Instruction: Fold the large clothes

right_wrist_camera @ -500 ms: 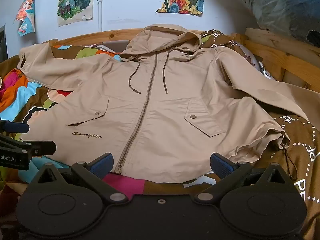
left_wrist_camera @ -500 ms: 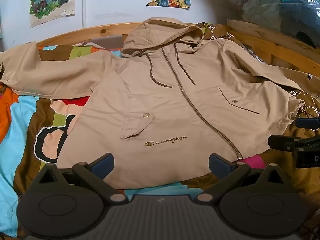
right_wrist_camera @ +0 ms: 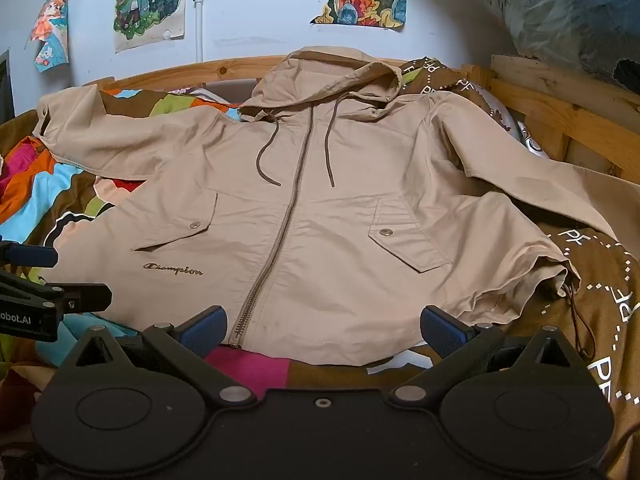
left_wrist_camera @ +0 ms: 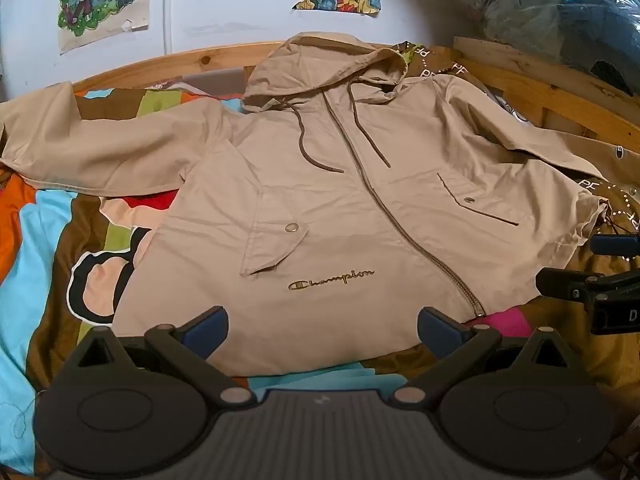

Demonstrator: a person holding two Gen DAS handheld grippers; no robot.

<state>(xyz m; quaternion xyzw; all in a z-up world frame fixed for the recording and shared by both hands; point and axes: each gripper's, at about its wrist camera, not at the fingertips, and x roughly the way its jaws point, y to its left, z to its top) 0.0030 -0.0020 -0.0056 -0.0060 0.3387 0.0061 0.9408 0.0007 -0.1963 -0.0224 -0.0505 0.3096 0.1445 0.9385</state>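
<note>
A beige hooded zip jacket (left_wrist_camera: 340, 208) (right_wrist_camera: 320, 224) lies front up and spread flat on a bed, hood toward the wall, both sleeves stretched out sideways. My left gripper (left_wrist_camera: 322, 330) hovers open just before the hem, left of the zipper's end, nothing between its blue pads. My right gripper (right_wrist_camera: 322, 330) is open too, at the hem right of the zipper's bottom end. Each gripper shows at the other view's edge: the right gripper (left_wrist_camera: 600, 280) by the jacket's right hem corner, the left gripper (right_wrist_camera: 48, 280) by the left one.
A colourful patterned bedspread (left_wrist_camera: 48, 248) (right_wrist_camera: 600, 320) lies under the jacket. A wooden bed frame (left_wrist_camera: 540, 80) (right_wrist_camera: 560, 92) runs along the back and right. Posters (left_wrist_camera: 104, 0) hang on the white wall. Bagged bedding (right_wrist_camera: 560, 8) is piled at the top right.
</note>
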